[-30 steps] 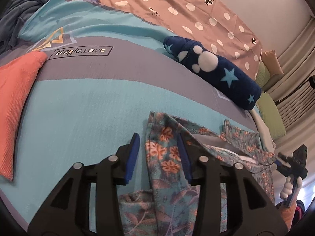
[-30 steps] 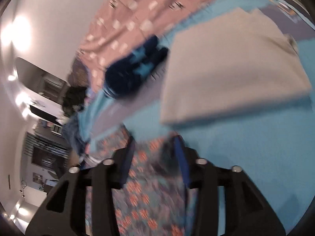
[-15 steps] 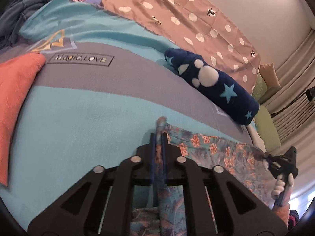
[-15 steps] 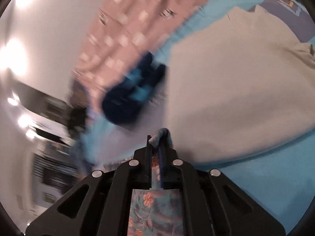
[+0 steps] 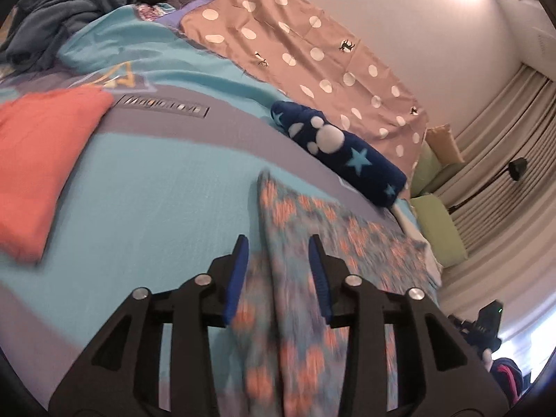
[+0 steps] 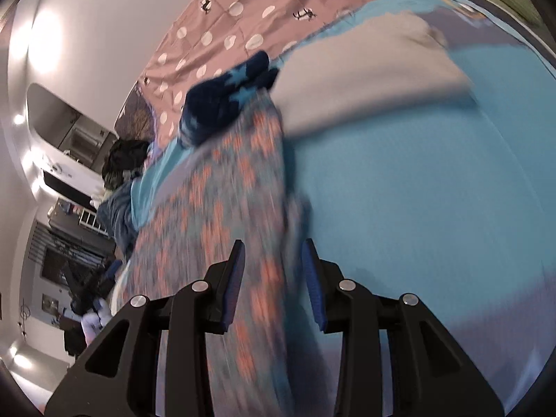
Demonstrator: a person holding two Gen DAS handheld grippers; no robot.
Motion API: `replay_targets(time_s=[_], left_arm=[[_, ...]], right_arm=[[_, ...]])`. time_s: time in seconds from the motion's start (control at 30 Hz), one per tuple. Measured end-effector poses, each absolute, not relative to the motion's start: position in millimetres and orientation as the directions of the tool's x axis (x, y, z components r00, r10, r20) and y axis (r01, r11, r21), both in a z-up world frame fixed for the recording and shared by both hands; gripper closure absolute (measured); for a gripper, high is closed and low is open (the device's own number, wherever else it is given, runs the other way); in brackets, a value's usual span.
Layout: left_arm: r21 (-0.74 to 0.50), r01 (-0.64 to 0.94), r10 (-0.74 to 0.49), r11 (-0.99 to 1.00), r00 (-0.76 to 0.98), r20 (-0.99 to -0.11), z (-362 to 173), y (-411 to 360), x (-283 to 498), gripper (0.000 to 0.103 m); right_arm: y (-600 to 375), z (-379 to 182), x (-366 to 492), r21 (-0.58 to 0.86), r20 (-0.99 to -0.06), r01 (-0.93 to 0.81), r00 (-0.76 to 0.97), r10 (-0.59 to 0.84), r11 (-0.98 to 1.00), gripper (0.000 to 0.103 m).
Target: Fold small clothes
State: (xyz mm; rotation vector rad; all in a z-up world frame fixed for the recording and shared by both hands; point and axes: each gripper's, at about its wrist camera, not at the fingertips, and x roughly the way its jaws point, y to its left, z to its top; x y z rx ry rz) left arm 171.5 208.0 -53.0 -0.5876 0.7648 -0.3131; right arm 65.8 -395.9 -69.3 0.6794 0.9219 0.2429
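Observation:
The small garment is a teal cloth with orange flowers (image 5: pixel 312 229), spread on the turquoise bed cover (image 5: pixel 156 187) and blurred by motion. My left gripper (image 5: pixel 278 243) hovers over its left edge. Its jaws are opening, a fold of the cloth lies between them, and the blue pads (image 5: pixel 239 271) do not press on it. In the right wrist view the same garment (image 6: pixel 222 187) runs from the near edge up toward the navy roll. My right gripper (image 6: pixel 272 246) is over its right edge, jaws opening, cloth between them but loose.
A folded orange cloth (image 5: pixel 38 146) lies at the left. A navy star-patterned roll (image 5: pixel 340 149) sits beyond the garment, a folded beige cloth (image 6: pixel 365 80) to its right. A polka-dot sheet (image 5: pixel 295 45), green pillows (image 5: pixel 438 229) and a blue blanket heap (image 5: pixel 52 24) border the bed.
Half a second ago both grippers were shut on pinched edges of the floral garment. Now both sets of jaws stand apart, the cloth has dropped flat, and both grippers have drawn back.

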Motion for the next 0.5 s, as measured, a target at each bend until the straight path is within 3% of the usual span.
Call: replay_targets(time_s=[0.27,0.5], left_arm=[[-0.642,-0.001,-0.468,0.766,0.685,-0.559,-61.4,217.8,66.4,0.064],[-0.633,0.031,-0.494,0.774,0.656,-0.571,-60.0,200.6,36.2,0.058]], right_arm=[[-382.6,-81.9,-29.5,0.620,-0.650,0.018,0.571,0.502,0.784,0.068],[-343.9,-68.8,-30.1,0.344,-0.712,-0.139,0.606,0.355,0.929,0.068]])
